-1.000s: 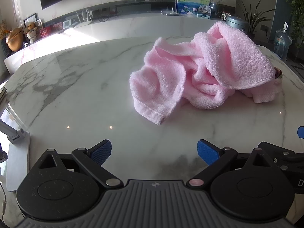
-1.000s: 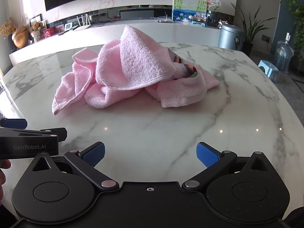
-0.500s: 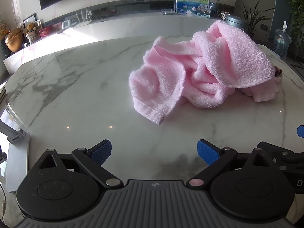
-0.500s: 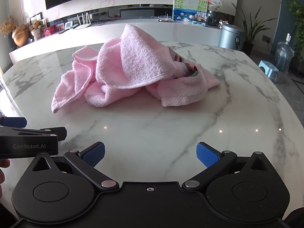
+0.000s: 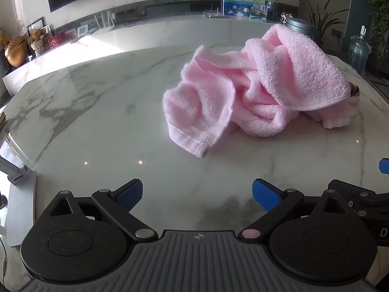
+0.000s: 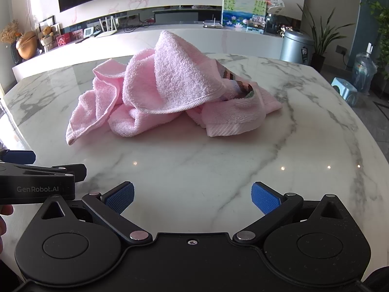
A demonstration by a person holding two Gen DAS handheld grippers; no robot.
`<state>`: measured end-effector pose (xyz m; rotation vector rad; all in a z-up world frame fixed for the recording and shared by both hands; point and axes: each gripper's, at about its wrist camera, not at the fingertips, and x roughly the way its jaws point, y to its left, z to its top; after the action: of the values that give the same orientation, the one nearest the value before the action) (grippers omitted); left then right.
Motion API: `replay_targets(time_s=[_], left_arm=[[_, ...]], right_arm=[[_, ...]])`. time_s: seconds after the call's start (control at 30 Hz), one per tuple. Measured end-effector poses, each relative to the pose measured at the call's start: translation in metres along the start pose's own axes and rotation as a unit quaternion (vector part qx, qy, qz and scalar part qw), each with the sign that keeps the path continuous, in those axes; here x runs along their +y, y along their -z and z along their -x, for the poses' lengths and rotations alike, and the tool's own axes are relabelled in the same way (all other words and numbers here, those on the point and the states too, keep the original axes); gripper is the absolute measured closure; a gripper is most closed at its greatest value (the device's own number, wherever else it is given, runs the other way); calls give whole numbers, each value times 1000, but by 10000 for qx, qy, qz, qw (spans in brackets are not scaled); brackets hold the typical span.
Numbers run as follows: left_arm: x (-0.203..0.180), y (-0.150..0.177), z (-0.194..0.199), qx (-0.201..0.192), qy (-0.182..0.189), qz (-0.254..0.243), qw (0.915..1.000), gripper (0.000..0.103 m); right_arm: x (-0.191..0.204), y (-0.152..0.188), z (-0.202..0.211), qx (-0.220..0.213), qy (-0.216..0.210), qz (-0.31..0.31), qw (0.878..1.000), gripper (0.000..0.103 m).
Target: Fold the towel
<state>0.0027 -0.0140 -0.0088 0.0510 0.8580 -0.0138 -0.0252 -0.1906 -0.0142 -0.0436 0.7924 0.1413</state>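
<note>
A pink terry towel [image 5: 255, 95] lies crumpled in a heap on the white marble table [image 5: 97, 112]; in the right wrist view the towel [image 6: 167, 92] shows a patterned band tucked under its right fold. My left gripper [image 5: 197, 196] is open, well short of the towel's near corner, nothing between its blue pads. My right gripper [image 6: 192, 197] is open too, and hangs over bare marble in front of the heap. The left gripper's body [image 6: 36, 182] shows at the left edge of the right wrist view, held by a hand.
A long white counter [image 6: 145, 39] with a router, frames and a teddy bear runs behind the table. A metal bin [image 6: 295, 46], plants, a water jug [image 6: 364, 70] and a small blue stool [image 6: 344, 92] stand to the right. A grey stand [image 5: 20, 194] sits at the table's left edge.
Both grippers have crept slightly towards the towel, still open. The towel has not moved.
</note>
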Motion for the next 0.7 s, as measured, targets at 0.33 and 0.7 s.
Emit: replay_targets(time_s=[0.33, 0.7], left_arm=[[-2, -2, 1, -90, 16, -122, 9999, 5], [0, -6, 1, -83, 142, -183, 9997, 5]], right_arm=[[-1, -4, 3, -61, -18, 45, 10000, 0], [-9, -14, 6, -176, 32, 69, 9998, 5]])
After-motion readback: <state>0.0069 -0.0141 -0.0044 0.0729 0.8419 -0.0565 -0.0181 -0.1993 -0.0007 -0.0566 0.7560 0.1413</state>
